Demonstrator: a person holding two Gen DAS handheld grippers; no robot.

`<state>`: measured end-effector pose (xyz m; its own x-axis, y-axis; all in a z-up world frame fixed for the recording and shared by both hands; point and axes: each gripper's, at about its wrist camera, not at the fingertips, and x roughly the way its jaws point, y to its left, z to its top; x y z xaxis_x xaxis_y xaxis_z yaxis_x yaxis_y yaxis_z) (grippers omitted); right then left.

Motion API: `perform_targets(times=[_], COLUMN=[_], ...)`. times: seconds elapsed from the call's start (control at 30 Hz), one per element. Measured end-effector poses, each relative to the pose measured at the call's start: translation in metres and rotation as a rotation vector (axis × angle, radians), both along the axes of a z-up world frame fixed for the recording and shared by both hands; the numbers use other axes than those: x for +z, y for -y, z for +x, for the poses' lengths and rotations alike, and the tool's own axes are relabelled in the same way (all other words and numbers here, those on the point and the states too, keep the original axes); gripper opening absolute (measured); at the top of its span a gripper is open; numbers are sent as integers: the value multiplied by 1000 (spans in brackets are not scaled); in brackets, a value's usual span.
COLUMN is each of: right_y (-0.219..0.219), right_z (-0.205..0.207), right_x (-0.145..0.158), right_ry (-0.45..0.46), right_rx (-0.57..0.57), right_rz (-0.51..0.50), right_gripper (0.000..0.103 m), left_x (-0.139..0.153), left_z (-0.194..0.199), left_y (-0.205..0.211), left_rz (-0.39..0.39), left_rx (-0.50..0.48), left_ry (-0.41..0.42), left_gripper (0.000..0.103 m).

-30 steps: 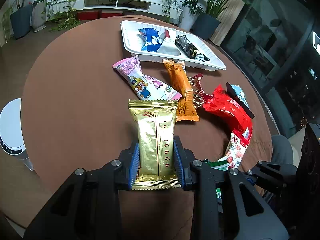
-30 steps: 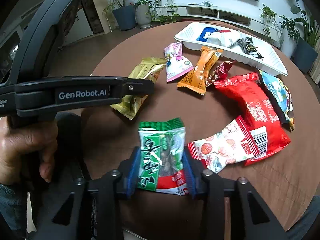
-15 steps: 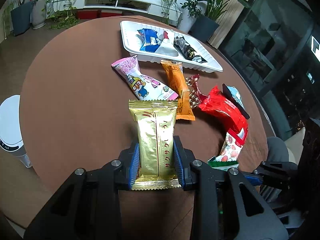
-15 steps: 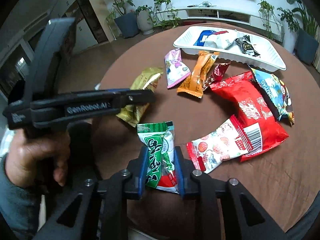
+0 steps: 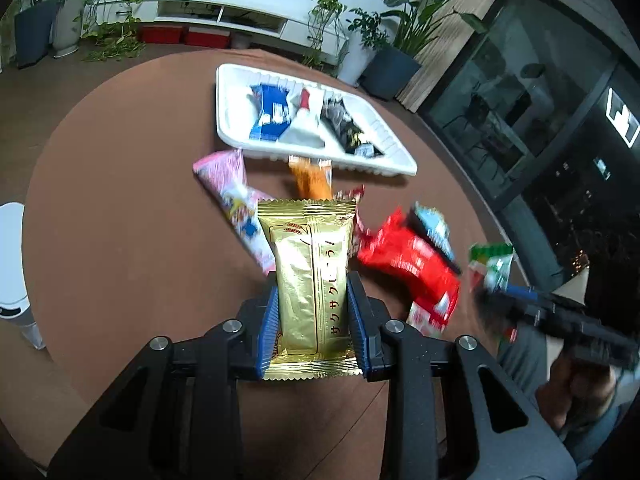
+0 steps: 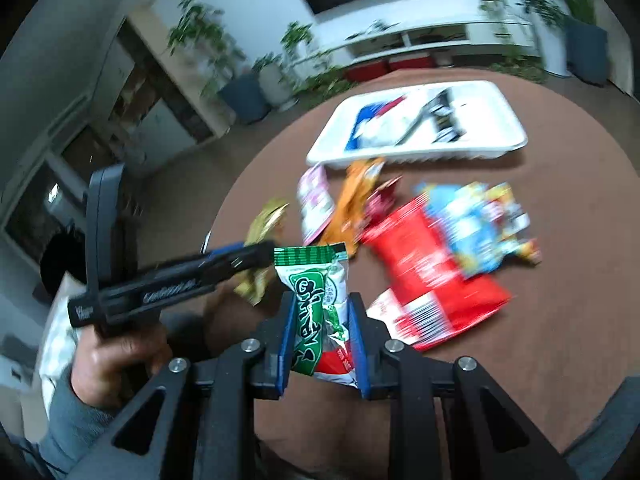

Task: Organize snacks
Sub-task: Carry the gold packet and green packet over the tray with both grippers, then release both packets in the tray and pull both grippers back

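My left gripper (image 5: 312, 304) is shut on a gold snack packet (image 5: 310, 276) and holds it lifted above the brown round table (image 5: 120, 208). My right gripper (image 6: 320, 320) is shut on a green and white snack packet (image 6: 318, 296), also lifted; the packet also shows in the left wrist view (image 5: 492, 264). A white tray (image 5: 228, 120) at the far side holds a blue packet (image 5: 272, 116), a white one (image 5: 304, 128) and a black one (image 5: 344, 128). Both views are motion-blurred.
On the table lie a pink packet (image 5: 232, 192), an orange packet (image 5: 312, 180), a big red bag (image 5: 412, 264), a light blue bag (image 6: 476, 228) and a small strawberry-print packet (image 6: 388, 312). A white bin (image 5: 12, 264) stands left of the table.
Both grippers have risen with their packets. The right gripper has closed tighter on the green packet and lifted it off the table. The gold packet now hangs over the pink and orange packets.
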<state>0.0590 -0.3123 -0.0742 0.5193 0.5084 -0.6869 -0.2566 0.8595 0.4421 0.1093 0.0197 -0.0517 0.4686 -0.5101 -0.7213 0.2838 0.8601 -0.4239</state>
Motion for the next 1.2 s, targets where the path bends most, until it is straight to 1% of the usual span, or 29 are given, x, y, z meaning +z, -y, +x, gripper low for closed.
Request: perform_targets(times=[0.1, 0.17, 0.23, 0.33, 0.4, 0.47, 0.6, 0.7, 0.77, 0.83, 0.93, 1.07, 1.1, 1.2], right_y=[40, 70, 95, 121, 129, 131, 114, 95, 78, 67, 58, 59, 61, 60], right_z=[14, 28, 42, 65, 80, 98, 140, 175, 201, 215, 236, 251, 253, 259], right_x=[12, 21, 33, 49, 58, 65, 74, 69, 56, 45, 19, -6, -9, -18], right_ry=[22, 32, 65, 100, 117, 126, 154, 139, 99, 79, 27, -24, -28, -42], right_rx=[-94, -162, -223, -279, -297, -288, -241, -190, -155, -137, -125, -134, -134, -128], right_rz=[13, 33, 22, 19, 13, 15, -4, -21, -50, -86, -133, -164, -169, -185], right_gripper=[27, 27, 27, 27, 27, 27, 27, 27, 27, 27, 27, 27, 27, 27], left_x=[13, 25, 36, 51, 59, 65, 65, 53, 42, 35, 25, 5, 0, -14], left_z=[16, 31, 48, 79, 101, 124, 165, 196, 213, 225, 238, 245, 244, 249], left_y=[-1, -1, 0, 0, 2, 4, 9, 18, 25, 30, 33, 31, 28, 37], left_rz=[-21, -16, -9, -3, 11, 24, 60, 99, 125, 152, 172, 181, 183, 198], left_rx=[8, 13, 20, 26, 27, 30, 38, 34, 28, 23, 21, 21, 17, 0], left_ry=[17, 43, 65, 85, 96, 101, 90, 59, 44, 38, 19, -8, -15, -35], left_gripper=[29, 29, 29, 29, 29, 29, 29, 29, 29, 29, 29, 29, 29, 29])
